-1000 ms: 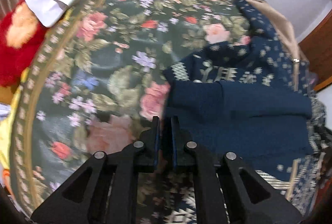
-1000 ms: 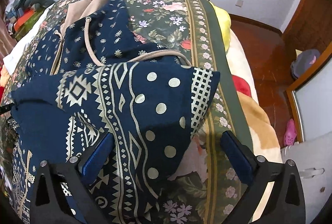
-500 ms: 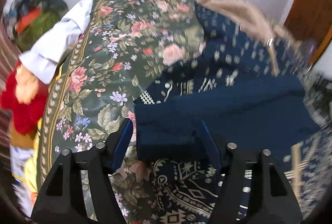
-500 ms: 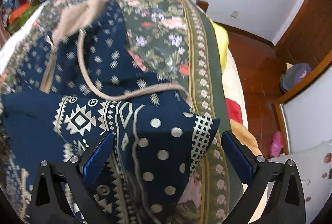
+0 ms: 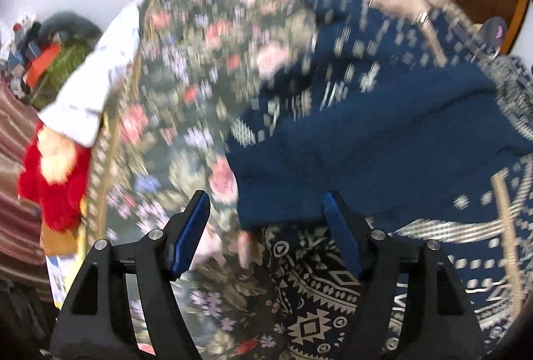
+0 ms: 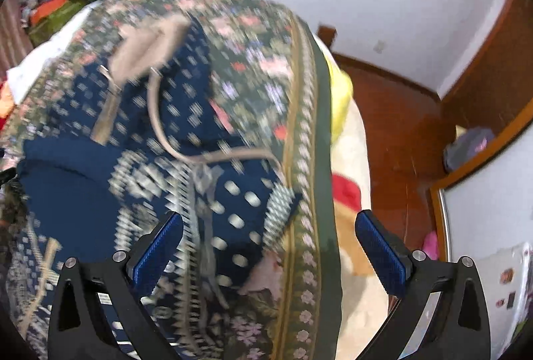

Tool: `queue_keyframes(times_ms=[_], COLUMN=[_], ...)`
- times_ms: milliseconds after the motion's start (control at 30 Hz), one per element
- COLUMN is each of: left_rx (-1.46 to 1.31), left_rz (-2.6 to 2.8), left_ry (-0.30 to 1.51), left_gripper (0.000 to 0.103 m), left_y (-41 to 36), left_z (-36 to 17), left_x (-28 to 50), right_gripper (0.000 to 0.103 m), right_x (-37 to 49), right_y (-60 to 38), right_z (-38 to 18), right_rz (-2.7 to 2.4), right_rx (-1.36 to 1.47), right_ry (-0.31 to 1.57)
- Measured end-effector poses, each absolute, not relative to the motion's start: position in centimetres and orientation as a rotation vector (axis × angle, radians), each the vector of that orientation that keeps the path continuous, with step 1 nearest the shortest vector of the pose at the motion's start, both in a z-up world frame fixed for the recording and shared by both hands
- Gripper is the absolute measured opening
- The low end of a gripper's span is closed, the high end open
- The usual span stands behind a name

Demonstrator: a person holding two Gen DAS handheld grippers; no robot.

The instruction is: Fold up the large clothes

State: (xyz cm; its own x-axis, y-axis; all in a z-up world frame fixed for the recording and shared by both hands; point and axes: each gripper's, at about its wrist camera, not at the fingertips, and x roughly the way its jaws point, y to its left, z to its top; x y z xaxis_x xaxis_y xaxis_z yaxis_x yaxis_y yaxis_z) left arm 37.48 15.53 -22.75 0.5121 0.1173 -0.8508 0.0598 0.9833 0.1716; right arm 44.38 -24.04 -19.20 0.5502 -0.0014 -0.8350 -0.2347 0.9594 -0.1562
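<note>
A large navy garment with cream geometric and dotted print (image 5: 383,140) lies partly folded on a floral bedspread (image 5: 186,87). It has a beige hood and drawstrings (image 6: 146,50). My left gripper (image 5: 266,233) is open and empty above the garment's folded left edge. My right gripper (image 6: 269,250) is open and empty above the garment's right sleeve end (image 6: 240,213), which lies flat on the bedspread (image 6: 293,113). Both views are blurred by motion.
A white cloth (image 5: 100,83) and a red plush item (image 5: 53,183) lie off the bed's left side. Clutter (image 5: 50,60) sits at the back left. On the right are a yellow pillow (image 6: 339,93), cream blanket (image 6: 353,193), wooden floor (image 6: 399,133) and wardrobe.
My left gripper has opened, let go of the garment's folded edge and drawn back. My right gripper stays open and has pulled back and tilted up from the sleeve.
</note>
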Motion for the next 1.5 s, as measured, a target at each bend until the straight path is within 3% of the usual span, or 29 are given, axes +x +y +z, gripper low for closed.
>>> queue_keyframes(times_ms=[100,233,367,867,967,1000,1067,1133,1167,1233,1267,1300,1333,1500], left_rx=[0.164,0.104,0.066,-0.199,-0.266,-0.281,-0.294,-0.285,-0.276,-0.244,-0.235,-0.214,-0.205,-0.086], left_rz=[0.02,0.0,-0.015,-0.097,-0.115,-0.121,-0.124,-0.127,-0.127,-0.132,-0.135,-0.135,-0.14,-0.186], left_ry=[0.956,0.86,0.819,1.003,1.025,1.029,1.015,1.005,0.999,0.995,0.997,1.0,1.002,0.943], left_gripper=[0.071,0.08,0.081,0.081,0.081,0.08,0.079,0.069,0.065,0.041,0.034,0.018,0.012,0.011], left_y=[15.3,14.6,14.1,12.6,12.0,11.9,11.3,10.6,10.3,9.3,9.2,8.7,8.4,6.8], left_z=[-19.2,-14.9,-13.2,-22.3,-23.9,-24.3,-24.8,-24.8,-24.7,-24.4,-24.2,-23.7,-23.3,-19.1], left_x=[37.8,39.8,43.1,57.9,60.1,60.3,61.0,61.3,61.4,61.3,61.3,60.9,60.7,56.6], right_gripper=[0.103,0.103,0.103,0.101,0.084,0.074,0.067,0.045,0.039,0.019,0.016,0.013,0.012,0.011], right_x=[44.3,45.8,48.5,63.0,64.0,64.2,64.1,63.7,63.5,62.9,62.5,62.2,61.5,57.8], right_y=[-22.2,-19.5,-17.0,-14.8,-14.0,-13.8,-13.7,-13.3,-13.2,-13.0,-13.0,-12.9,-13.0,-13.1], right_z=[-16.3,-14.0,-13.5,-24.3,-25.8,-26.1,-26.3,-26.0,-25.8,-25.2,-24.8,-24.4,-23.7,-20.7], right_rz=[0.206,0.279,0.314,0.311,0.333,0.346,0.364,0.39,0.398,0.417,0.421,0.424,0.433,0.477], right_rx=[-0.24,-0.201,-0.161,0.124,0.143,0.157,0.174,0.169,0.163,0.147,0.136,0.13,0.123,0.072], right_ry=[0.916,0.862,0.853,1.115,1.125,1.129,1.099,1.072,1.066,1.045,1.033,1.024,1.007,0.971])
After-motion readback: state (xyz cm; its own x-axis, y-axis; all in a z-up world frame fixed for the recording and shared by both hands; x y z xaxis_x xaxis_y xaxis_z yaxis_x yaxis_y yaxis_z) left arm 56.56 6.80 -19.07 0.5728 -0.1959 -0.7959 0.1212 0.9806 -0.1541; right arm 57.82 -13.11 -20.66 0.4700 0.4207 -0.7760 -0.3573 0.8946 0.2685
